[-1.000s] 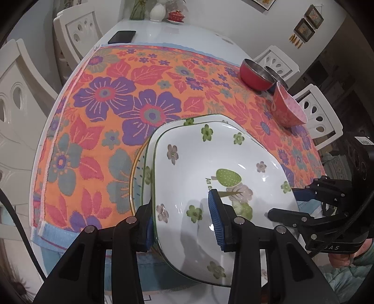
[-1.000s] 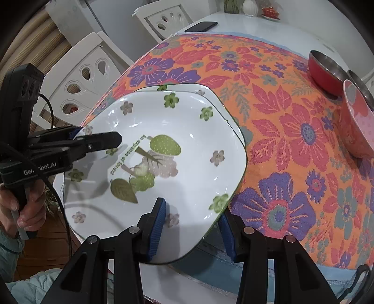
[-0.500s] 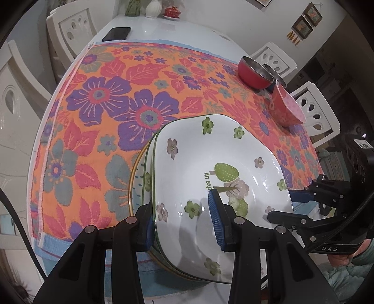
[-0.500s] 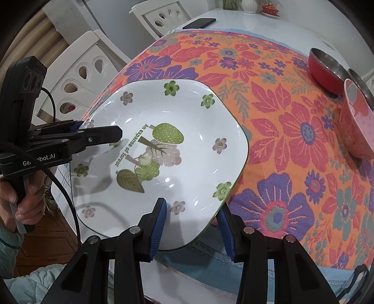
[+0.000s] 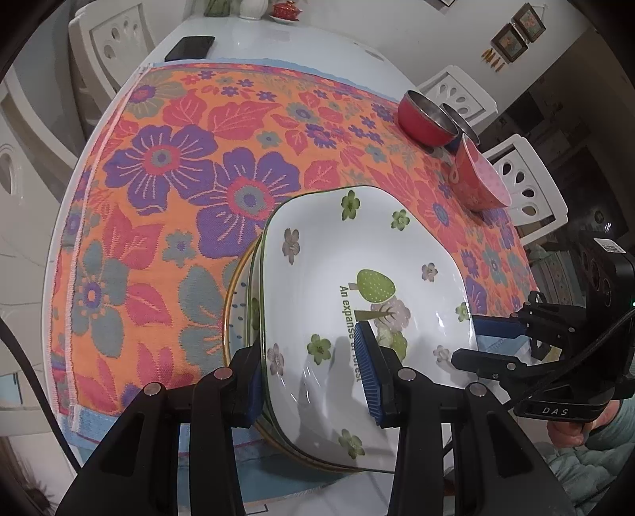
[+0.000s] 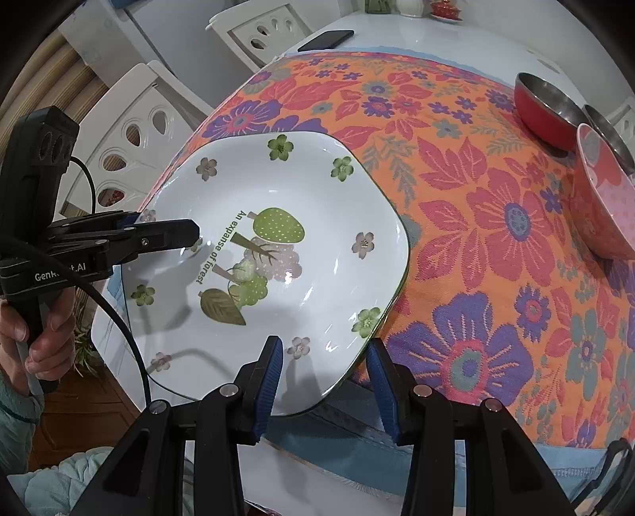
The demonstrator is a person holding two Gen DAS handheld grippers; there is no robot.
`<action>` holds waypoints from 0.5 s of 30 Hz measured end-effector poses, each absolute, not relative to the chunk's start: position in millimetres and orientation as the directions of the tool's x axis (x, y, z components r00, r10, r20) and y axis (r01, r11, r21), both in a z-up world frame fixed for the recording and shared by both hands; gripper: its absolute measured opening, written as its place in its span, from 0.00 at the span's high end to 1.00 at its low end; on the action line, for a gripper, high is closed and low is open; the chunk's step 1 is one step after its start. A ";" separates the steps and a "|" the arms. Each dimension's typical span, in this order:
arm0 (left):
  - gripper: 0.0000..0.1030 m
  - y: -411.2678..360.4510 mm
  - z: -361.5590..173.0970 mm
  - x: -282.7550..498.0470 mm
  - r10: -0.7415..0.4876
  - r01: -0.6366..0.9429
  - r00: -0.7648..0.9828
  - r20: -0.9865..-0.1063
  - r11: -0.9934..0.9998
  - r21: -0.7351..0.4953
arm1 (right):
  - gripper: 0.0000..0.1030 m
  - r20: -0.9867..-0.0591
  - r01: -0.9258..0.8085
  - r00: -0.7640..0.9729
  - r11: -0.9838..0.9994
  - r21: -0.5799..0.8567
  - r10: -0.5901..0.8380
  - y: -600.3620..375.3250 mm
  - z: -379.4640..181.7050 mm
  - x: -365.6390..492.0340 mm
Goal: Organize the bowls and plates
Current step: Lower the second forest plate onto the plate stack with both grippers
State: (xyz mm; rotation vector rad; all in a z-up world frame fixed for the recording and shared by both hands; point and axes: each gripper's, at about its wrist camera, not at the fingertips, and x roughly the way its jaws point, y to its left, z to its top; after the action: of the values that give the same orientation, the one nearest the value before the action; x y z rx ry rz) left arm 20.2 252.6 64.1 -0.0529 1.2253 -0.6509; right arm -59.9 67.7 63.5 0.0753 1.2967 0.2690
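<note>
Left wrist view: you're mid-stacking. The forest-print plate (image 5: 369, 278) sits nested on a stack of plates (image 5: 244, 301) at the near edge of the flowered cloth (image 5: 166, 166); at least two more rims peek out on its left side. Your left gripper (image 5: 313, 371) straddles the plate's near-left rim, one pad inside the well, one outside below the rim; the pads look a little off the rim, so I'd call it loosened. Red steel bowl (image 5: 426, 121) and pink bowl (image 5: 478, 180) stand well apart from the plate, at the cloth's far right.

Right wrist view: right gripper (image 6: 325, 375) has its pads spread wide either side of the plate's (image 6: 278, 258) near-right edge, clearly not clamping. The plate is white and glossy, rounded-square with a shallow well, and looks slippery. It overhangs the tabletop (image 6: 397, 35) edge toward you.

Next, I'd say: back both grippers straight off without dragging the rim, then go for the bowls.
</note>
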 end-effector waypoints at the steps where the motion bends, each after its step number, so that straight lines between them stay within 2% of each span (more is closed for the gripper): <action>1: 0.64 253.0 64.3 20.6 -0.488 0.436 0.178 -0.855 0.818 -0.376 | 0.58 -0.940 -0.151 0.245 0.967 0.206 0.239 67.4 63.8 -60.1; 15: 0.63 260.5 74.6 18.7 -0.460 0.485 0.137 -0.877 0.804 -0.345 | 0.58 -0.938 -0.119 0.251 0.970 0.214 0.238 68.3 65.2 -61.3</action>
State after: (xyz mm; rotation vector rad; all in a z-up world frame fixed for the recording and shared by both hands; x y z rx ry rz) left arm 18.7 260.5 74.6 0.0236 1.2595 -0.6835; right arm -61.3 68.3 65.2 0.1066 1.2954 0.2433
